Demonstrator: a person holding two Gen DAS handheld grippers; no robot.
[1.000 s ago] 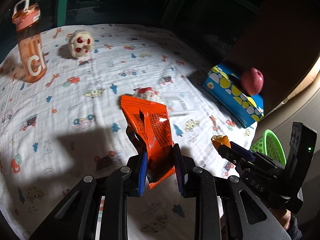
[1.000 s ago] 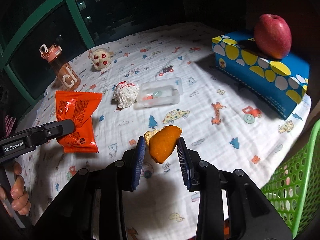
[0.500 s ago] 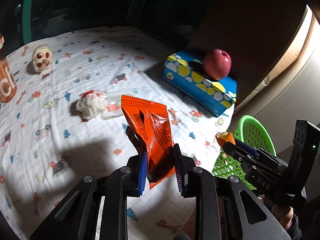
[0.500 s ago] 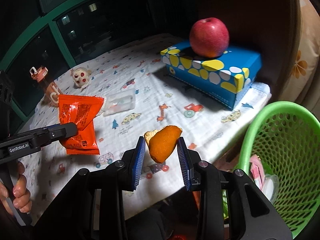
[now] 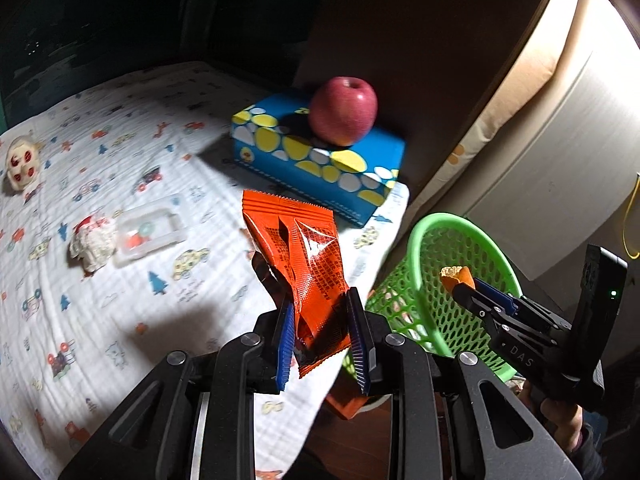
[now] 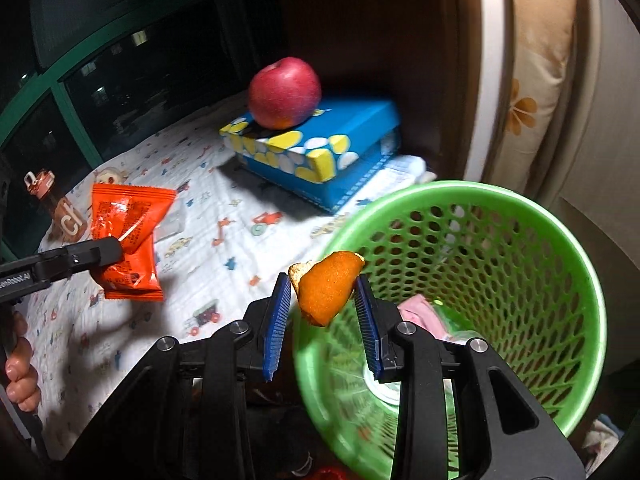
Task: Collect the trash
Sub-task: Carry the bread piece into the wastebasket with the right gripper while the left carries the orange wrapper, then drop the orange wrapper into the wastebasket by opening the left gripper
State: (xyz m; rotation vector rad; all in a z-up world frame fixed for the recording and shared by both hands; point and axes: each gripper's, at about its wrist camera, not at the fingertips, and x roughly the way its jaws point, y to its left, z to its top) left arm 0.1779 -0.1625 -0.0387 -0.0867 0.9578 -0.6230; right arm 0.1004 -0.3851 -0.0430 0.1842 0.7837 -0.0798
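Grippers both clenched: right gripper (image 6: 324, 306) grasps curled orange peel (image 6: 326, 292) over green perforated plastic basket (image 6: 520, 216); left gripper (image 5: 320, 334) grips upright crinkled orange foil snack wrapper (image 5: 308, 268).

Orange snack wrapper (image 5: 308, 272): crinkled, upright, pinched at lower end, above table edge. Orange peel (image 6: 328, 292): curved piece, held over near rim of green mesh basket (image 6: 568, 248). Crumpled white paper wad (image 5: 92, 242): on tablecloth, 9 o'clock of wrapper.
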